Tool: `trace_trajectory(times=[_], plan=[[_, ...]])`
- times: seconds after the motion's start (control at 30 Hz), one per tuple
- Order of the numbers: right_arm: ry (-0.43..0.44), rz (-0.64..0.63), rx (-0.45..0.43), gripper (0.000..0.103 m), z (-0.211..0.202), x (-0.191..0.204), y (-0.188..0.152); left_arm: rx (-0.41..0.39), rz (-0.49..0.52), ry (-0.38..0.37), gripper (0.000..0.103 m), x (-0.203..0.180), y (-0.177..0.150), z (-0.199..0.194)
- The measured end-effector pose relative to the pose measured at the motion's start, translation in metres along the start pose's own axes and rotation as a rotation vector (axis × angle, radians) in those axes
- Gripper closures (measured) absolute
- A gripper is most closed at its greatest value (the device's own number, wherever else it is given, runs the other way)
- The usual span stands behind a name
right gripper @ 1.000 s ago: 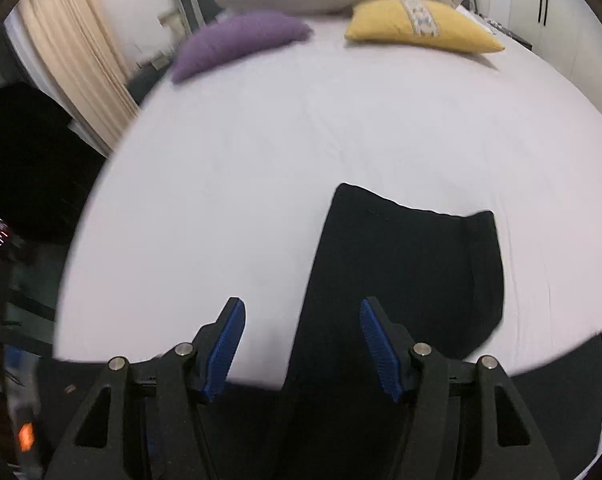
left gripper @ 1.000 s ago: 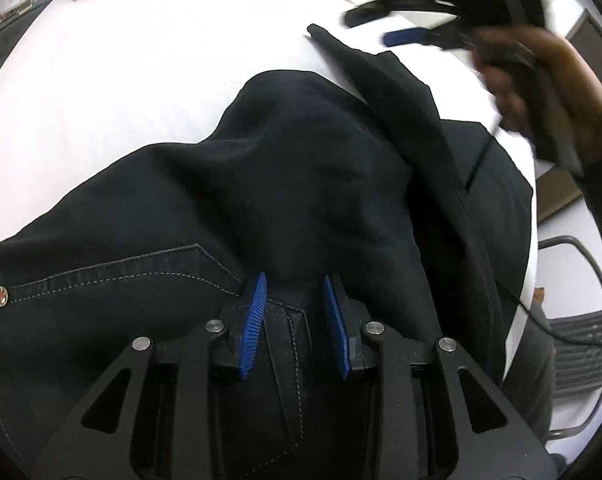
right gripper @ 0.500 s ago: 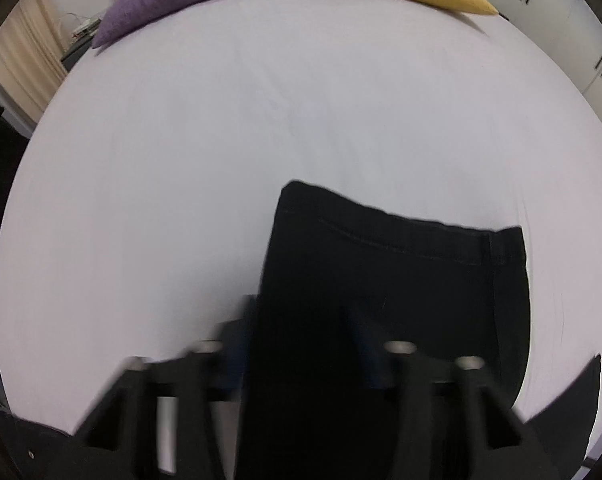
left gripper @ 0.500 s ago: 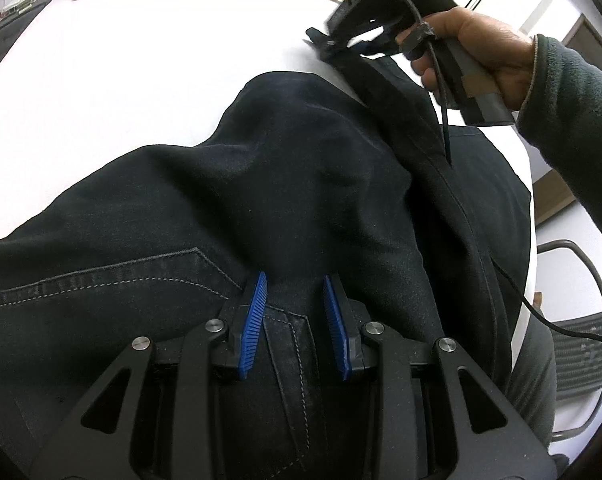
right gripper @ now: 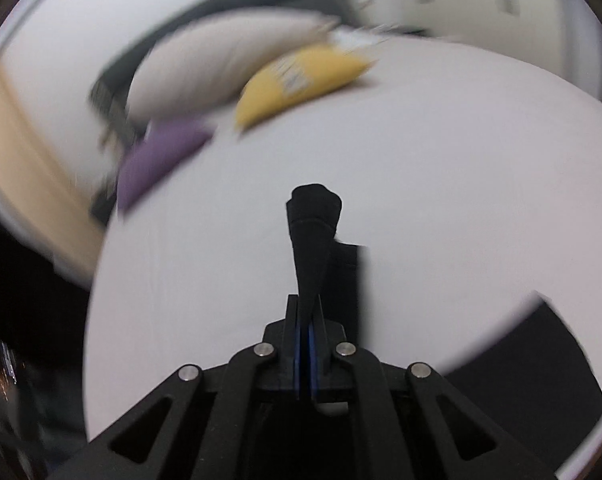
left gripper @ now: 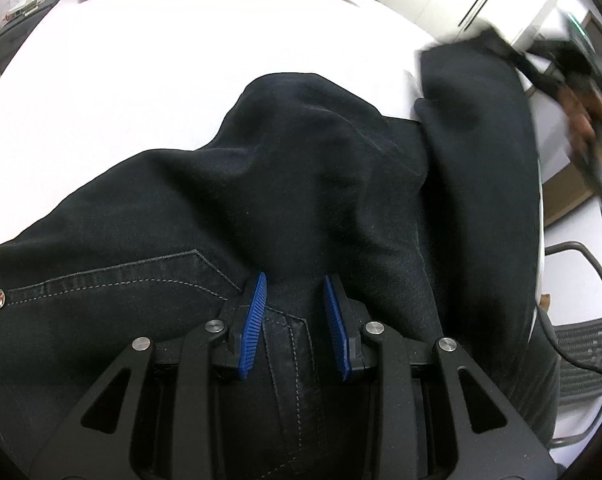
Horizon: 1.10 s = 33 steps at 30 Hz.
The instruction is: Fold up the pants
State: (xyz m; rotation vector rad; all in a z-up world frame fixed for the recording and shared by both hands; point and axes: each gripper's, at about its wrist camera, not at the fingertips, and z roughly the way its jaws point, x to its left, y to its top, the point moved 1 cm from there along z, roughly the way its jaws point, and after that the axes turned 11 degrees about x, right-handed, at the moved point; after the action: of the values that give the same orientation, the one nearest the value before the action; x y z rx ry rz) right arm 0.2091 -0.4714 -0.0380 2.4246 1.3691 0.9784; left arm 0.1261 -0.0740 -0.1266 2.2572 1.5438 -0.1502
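Black denim is clamped in my right tool, the leg hem lifted off the white bed. My left tool sits half-closed, pinning the pants by the waistband. I should carry the hem smoothly toward the waist, keeping the leg taut and edges aligned.
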Motion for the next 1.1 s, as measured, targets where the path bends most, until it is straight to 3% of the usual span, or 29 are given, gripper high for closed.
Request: trace_trajectory(times=[0.13,0.3,0.4,0.5,0.57,0.7,0.87,1.1], plan=[[0.039,0.259,-0.096,0.099,-0.043,-0.098,-0.047,0.001,-0.021,0.008,0.074,-0.001,0.002,0.000],[0.133,0.491,-0.112,0.099,-0.026,-0.173,-0.106,0.009,-0.035,0.047,0.074,-0.007,0.005,-0.001],[0.187,0.509,-0.115,0.099,-0.013,-0.181,-0.110,0.019,-0.046,0.066,0.074,-0.011,0.008,-0.002],[0.283,0.524,-0.043,0.094,-0.001,-0.193,-0.104,0.024,-0.053,0.086,0.074,-0.015,0.011,-0.001],[0.300,0.541,-0.050,0.088,-0.001,-0.205,-0.105,0.024,-0.047,0.107,0.074,-0.024,0.013,0.000],[0.374,0.616,-0.072,0.088,0.010,-0.221,-0.097,0.024,-0.042,0.124,0.074,-0.030,0.014,0.002],[0.377,0.597,-0.077,0.099,0.013,-0.229,-0.074,0.033,-0.040,0.139,0.074,-0.039,0.015,0.006],[0.344,0.625,-0.184,0.100,-0.013,-0.242,-0.083,0.039,-0.055,0.152,0.072,-0.049,0.021,0.009]])
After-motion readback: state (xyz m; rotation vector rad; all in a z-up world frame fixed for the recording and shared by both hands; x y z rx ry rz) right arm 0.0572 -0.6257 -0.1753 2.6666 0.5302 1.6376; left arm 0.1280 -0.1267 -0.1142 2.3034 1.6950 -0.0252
